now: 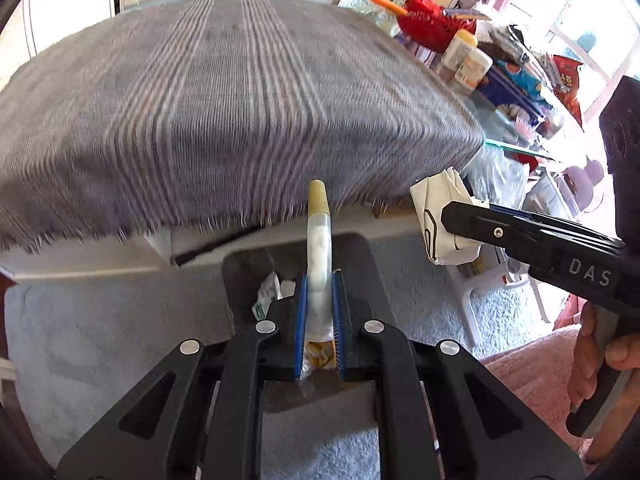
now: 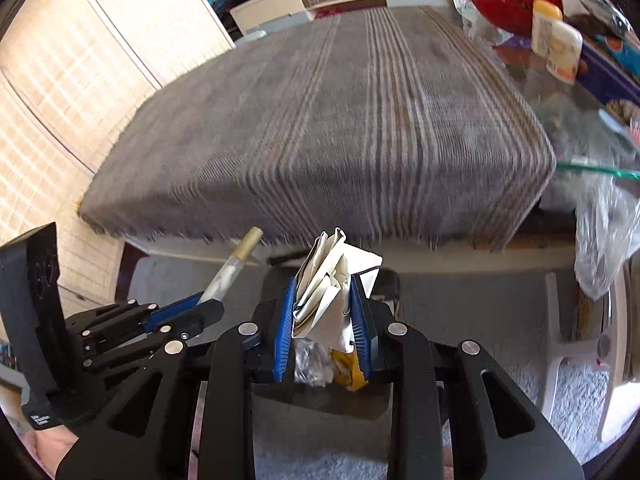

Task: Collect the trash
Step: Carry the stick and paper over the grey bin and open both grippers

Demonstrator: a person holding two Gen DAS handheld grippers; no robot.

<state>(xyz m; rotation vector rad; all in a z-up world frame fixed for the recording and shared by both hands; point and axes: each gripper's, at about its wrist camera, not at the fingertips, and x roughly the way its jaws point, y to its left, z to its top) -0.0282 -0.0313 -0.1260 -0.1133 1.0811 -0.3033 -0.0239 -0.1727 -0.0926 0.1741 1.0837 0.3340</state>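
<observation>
My left gripper (image 1: 319,284) is shut on a clear plastic wrapper with a gold end (image 1: 319,240), holding it upright above a dark bin (image 1: 356,256) on the floor. My right gripper (image 2: 324,288) is shut on a crumpled white paper wrapper (image 2: 324,280), also above the bin (image 2: 320,396), where foil and yellow trash lie. The right gripper shows in the left wrist view (image 1: 448,216) with the paper (image 1: 440,204). The left gripper shows in the right wrist view (image 2: 208,308) with its wrapper (image 2: 236,260).
A table under a grey striped cloth (image 1: 224,100) stands ahead, its fringe just beyond the bin. Bottles (image 1: 464,56), a red basket (image 1: 432,20) and snack packs crowd its right side. A white plastic stool (image 2: 560,344) and a plastic bag (image 2: 604,224) are at the right. Carpet covers the floor.
</observation>
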